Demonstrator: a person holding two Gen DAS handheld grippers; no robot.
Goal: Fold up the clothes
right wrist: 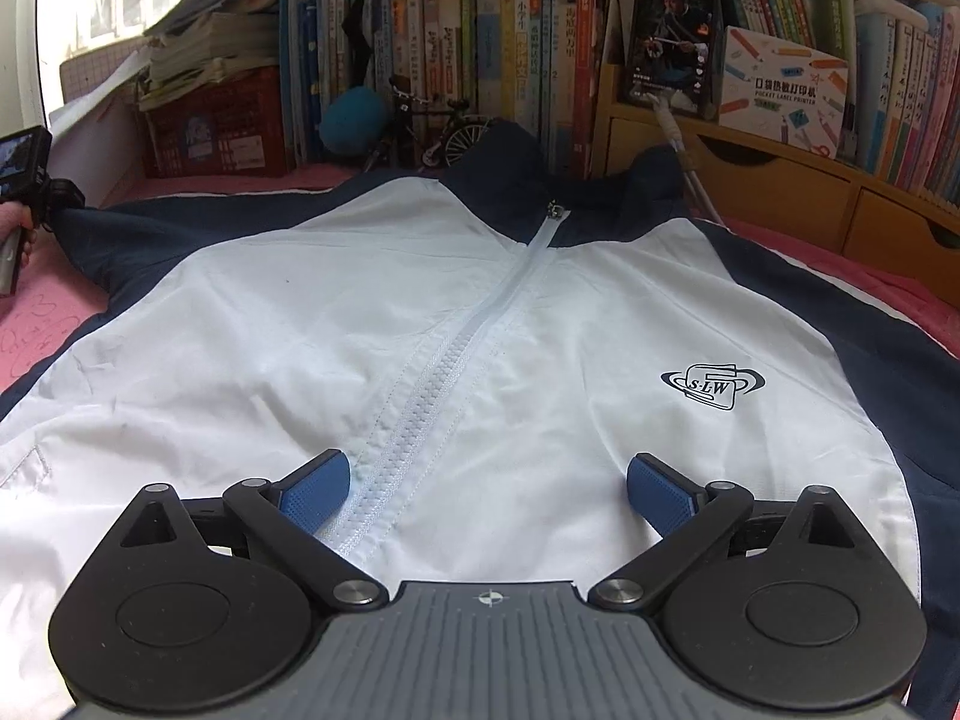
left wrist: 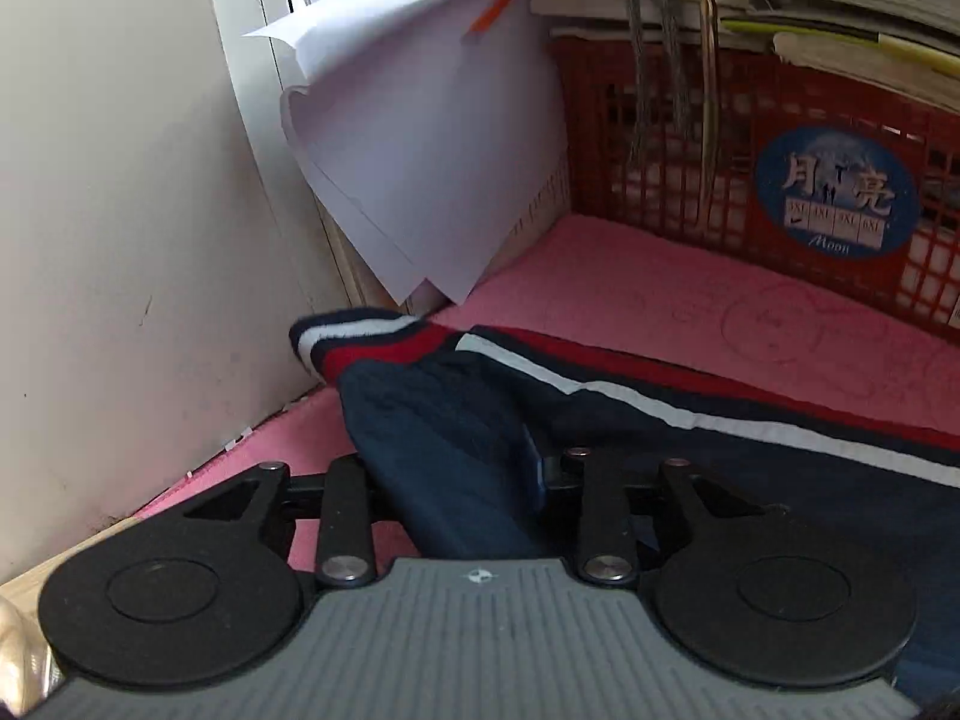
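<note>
A jacket (right wrist: 372, 324) with a white front, navy sleeves and collar lies face up and zipped on a pink mat (right wrist: 36, 330). My right gripper (right wrist: 489, 486) hovers open over its lower front, one blue pad on each side of the zipper (right wrist: 420, 414), with nothing between them. In the left wrist view, the navy sleeve (left wrist: 444, 456) with its red, white and navy striped cuff (left wrist: 360, 342) is bunched between the fingers of my left gripper (left wrist: 468, 468), which is shut on it. The fabric hides its fingertips. That left gripper (right wrist: 24, 180) also shows at the far left of the right wrist view.
A red plastic crate (left wrist: 750, 150) topped with books stands close behind the sleeve, with loose white papers (left wrist: 420, 150) and a wall (left wrist: 120, 240) to its left. Behind the jacket are a full bookshelf (right wrist: 510, 48), a model bicycle (right wrist: 432, 126), a propped phone (right wrist: 672, 30) and wooden drawers (right wrist: 780, 192).
</note>
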